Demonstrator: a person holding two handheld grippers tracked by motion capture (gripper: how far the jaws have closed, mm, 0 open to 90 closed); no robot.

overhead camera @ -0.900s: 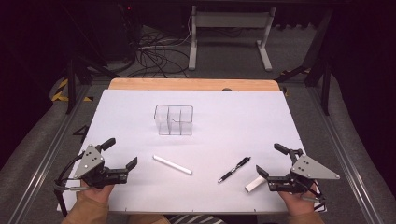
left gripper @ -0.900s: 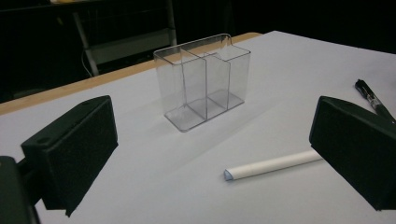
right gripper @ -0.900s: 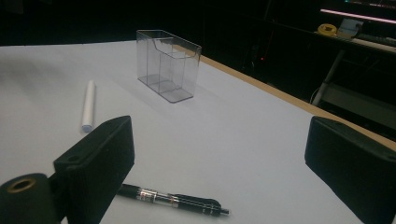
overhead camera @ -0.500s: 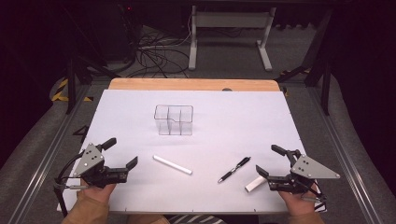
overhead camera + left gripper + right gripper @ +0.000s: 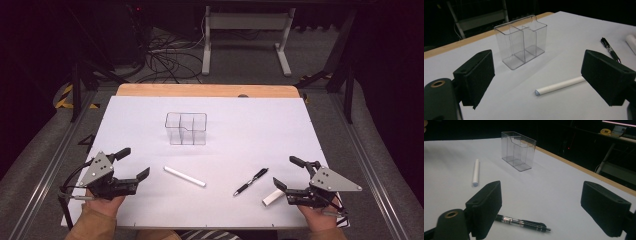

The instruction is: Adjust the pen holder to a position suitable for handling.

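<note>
A clear plastic organizer (image 5: 186, 128) with several compartments stands upright mid-table. In front of it lie a long white stick (image 5: 184, 176) and a black pen (image 5: 250, 181). A short white cylinder (image 5: 272, 197) lies beside the near jaw of my right gripper (image 5: 284, 171), which is open and empty at the front right. My left gripper (image 5: 135, 161) is open and empty at the front left, its jaws toward the stick. The left gripper view looks between its jaws (image 5: 540, 75) at the stick (image 5: 560, 85), organizer (image 5: 521, 46) and pen (image 5: 610, 50). The right gripper view has the pen (image 5: 524, 222) just ahead of its jaws (image 5: 541, 207).
The white table surface (image 5: 250, 125) ends at a wooden strip (image 5: 205, 90) along the far edge. Beyond it are a metal stand (image 5: 245, 35) and cables (image 5: 165, 55) on the dark floor. Metal rails (image 5: 60, 150) run along both table sides.
My right gripper has edged slightly to the left. The left gripper and the objects on the table have not moved.
</note>
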